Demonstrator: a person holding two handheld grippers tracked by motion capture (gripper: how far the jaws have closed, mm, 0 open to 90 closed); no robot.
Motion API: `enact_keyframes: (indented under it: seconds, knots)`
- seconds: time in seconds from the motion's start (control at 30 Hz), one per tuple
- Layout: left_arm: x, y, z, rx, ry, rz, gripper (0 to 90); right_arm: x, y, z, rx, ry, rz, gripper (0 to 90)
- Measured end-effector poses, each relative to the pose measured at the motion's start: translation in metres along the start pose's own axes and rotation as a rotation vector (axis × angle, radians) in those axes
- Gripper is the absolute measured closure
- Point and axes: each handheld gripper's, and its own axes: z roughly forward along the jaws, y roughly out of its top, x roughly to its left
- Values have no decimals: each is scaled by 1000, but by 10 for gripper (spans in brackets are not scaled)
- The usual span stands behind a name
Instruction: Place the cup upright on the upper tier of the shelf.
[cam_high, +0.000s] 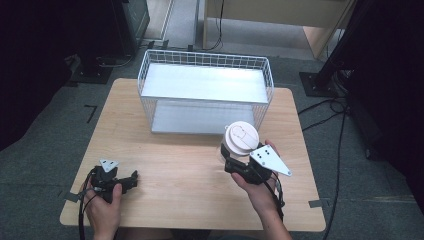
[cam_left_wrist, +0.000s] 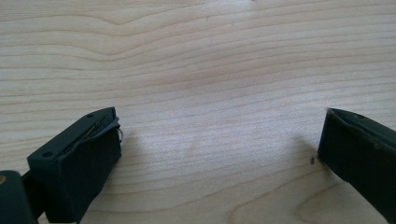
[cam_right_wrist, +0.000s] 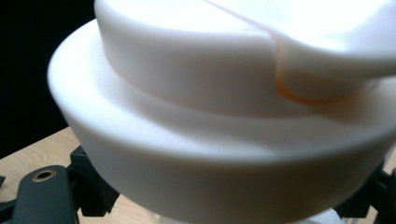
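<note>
- My right gripper (cam_high: 231, 161) is clamped on a clear container with a wide white round lid (cam_high: 241, 136) — held just in front of the white wire basket (cam_high: 205, 90).
- My left gripper (cam_left_wrist: 219, 154) — jaws wide apart, nothing betw. them, low over the light wood table (cam_left_wrist: 196, 60), near-left corner.

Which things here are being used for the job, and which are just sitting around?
Being used:
- white-lidded cup, held in the right gripper
- white wire basket, likely where it goes

Just sitting around:
- left gripper, open, resting on the wooden table
- cables on the floor
</note>
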Motion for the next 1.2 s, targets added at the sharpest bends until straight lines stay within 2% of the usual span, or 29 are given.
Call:
enact_keyframes:
  seconds: [0.37, 0.57, 0.93, 1.2]
  knots:
    - [0, 0, 0, -1, 1, 0, 0, 1, 40, 19, -44, -10, -34, 155]
    - [0, 0, 0, -1, 0, 0, 0, 1, 62, 28, -72, -19, -36, 156]
    - [0, 0, 0, -1, 1, 0, 0, 4, 95, 46, -107, -28, -75, 156]
    - [0, 0, 0, -1, 1, -1, 0, 8, 110, 53, -127, -21, -85, 156]
